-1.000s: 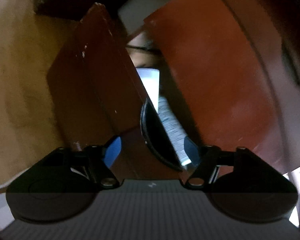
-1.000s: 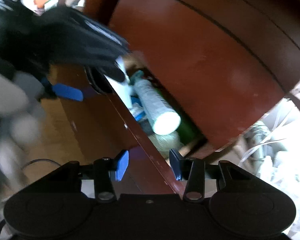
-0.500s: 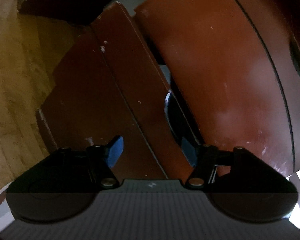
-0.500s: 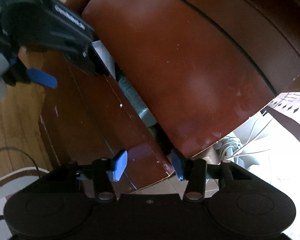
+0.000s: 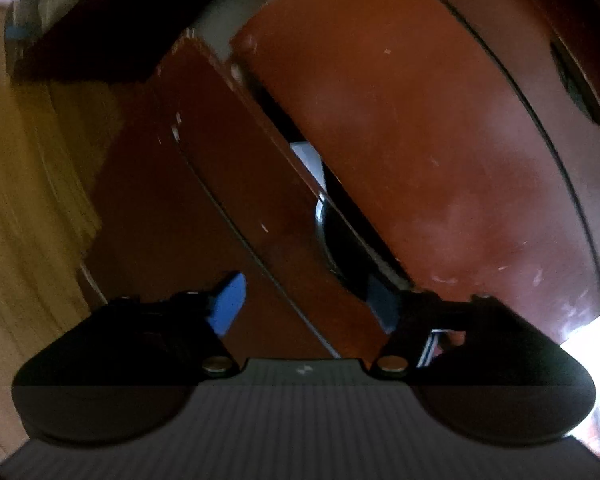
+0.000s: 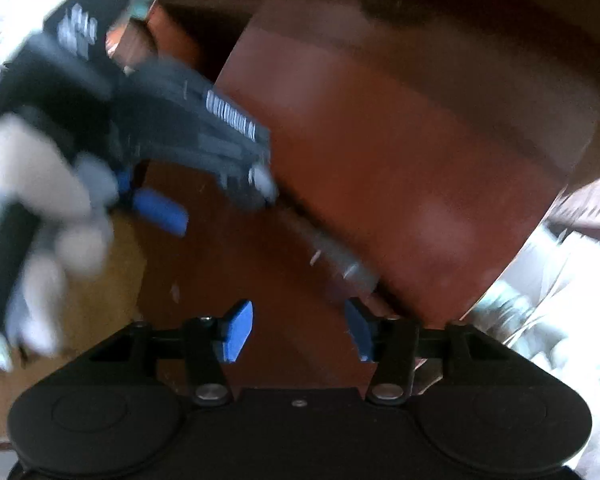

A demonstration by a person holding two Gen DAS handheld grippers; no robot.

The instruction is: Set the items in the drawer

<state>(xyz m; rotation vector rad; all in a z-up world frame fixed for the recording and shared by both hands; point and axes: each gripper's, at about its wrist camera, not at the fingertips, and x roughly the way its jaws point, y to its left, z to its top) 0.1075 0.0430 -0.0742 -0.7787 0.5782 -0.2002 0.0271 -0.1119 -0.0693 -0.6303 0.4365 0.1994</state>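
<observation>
A: What is seen at the largest scale?

B: A reddish-brown wooden cabinet front (image 5: 440, 152) is seen filling the right and far side of both views, with the drawer front (image 5: 236, 184) of the drawer below it drawn out only a little, so that a narrow dark gap is left between them. A yellowish wooden floor (image 5: 24, 200) is seen at the left

A: And inside the drawer?

B: Through the gap a pale, rounded item (image 5: 308, 156) is glimpsed, and nearer a dark round object (image 5: 340, 240); neither can be told more exactly

A: How are the claws held?

B: The left gripper (image 5: 304, 304) is set astride the drawer's top edge, its blue pads apart at a middling width and pressed on nothing that can be made out. In the right view it is seen blurred at the far left, carried by a gloved hand (image 6: 40, 184). The right gripper (image 6: 300, 330) is held near the drawer's right end; its jaws have just been opening, and nothing is gripped between them
</observation>
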